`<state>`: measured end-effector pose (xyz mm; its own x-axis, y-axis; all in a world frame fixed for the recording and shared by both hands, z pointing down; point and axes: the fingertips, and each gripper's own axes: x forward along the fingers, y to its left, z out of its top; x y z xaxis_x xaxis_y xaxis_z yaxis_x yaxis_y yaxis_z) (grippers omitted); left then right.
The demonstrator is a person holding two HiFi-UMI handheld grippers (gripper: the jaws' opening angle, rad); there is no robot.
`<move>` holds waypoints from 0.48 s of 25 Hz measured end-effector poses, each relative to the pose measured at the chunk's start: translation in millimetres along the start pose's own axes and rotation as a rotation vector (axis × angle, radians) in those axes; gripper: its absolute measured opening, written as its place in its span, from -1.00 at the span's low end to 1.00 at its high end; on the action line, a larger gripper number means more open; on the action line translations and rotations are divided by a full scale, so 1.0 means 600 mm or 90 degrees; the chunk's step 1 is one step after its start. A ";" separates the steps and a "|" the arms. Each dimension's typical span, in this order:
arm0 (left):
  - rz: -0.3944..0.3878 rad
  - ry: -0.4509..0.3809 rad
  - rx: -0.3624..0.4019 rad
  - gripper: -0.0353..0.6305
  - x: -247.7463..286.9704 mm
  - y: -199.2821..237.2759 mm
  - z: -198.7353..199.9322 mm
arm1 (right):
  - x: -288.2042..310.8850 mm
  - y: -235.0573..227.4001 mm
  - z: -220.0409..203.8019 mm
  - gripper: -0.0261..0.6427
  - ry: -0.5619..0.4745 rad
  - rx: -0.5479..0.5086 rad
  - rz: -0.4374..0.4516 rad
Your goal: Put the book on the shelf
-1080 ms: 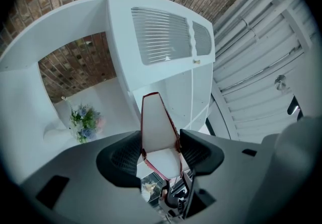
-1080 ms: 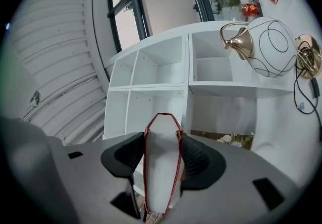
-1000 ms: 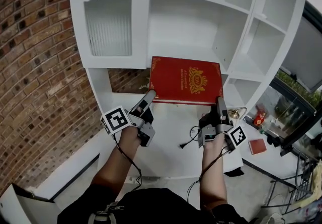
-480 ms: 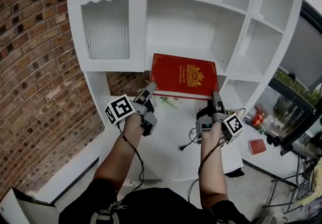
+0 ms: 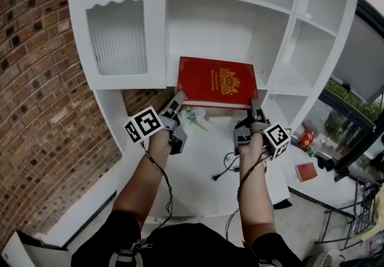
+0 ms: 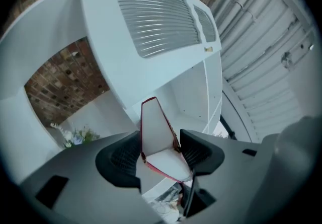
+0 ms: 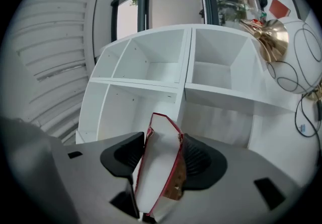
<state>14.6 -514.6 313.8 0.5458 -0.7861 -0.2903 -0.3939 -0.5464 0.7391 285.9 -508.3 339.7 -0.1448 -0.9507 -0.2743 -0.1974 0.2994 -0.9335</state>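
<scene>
A red hardcover book (image 5: 217, 81) with gold print lies flat, held at the mouth of the middle compartment of the white shelf unit (image 5: 312, 50). My left gripper (image 5: 178, 101) is shut on the book's near left corner, and my right gripper (image 5: 254, 107) is shut on its near right corner. In the left gripper view the book's (image 6: 157, 140) white page edge sits clamped between the dark pads (image 6: 123, 156). The right gripper view shows the same book (image 7: 158, 167) pinched between the pads (image 7: 193, 160), with open white compartments (image 7: 151, 67) behind.
A ribbed-glass cabinet door (image 5: 120, 38) with a brass knob stands left of the compartment. A brick wall (image 5: 36, 98) is at the left. On the white table (image 5: 198, 170) lie a small flower sprig (image 5: 195, 116), a black cable (image 5: 225, 170) and a small red book (image 5: 307, 171).
Both grippers have lifted the book up and carried it forward, from above the table to the mouth of the middle shelf compartment. The grip at both corners is unchanged.
</scene>
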 end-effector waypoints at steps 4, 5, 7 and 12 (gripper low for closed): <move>0.030 0.002 0.141 -0.18 0.017 -0.011 0.014 | 0.023 0.009 0.014 -0.17 -0.012 -0.066 -0.006; 0.038 0.005 0.172 -0.18 0.022 -0.011 0.016 | 0.028 0.011 0.017 -0.17 -0.014 -0.089 -0.008; 0.048 0.014 0.222 -0.18 0.031 -0.010 0.018 | 0.039 0.017 0.023 -0.17 -0.019 -0.145 -0.015; 0.062 0.011 0.328 -0.19 0.047 -0.021 0.030 | 0.061 0.053 0.034 -0.35 -0.036 -0.361 -0.027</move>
<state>21.6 -535.0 285.4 0.4980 -0.8383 -0.2220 -0.7541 -0.5451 0.3665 293.9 -535.3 295.0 -0.0769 -0.9608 -0.2662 -0.6935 0.2434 -0.6781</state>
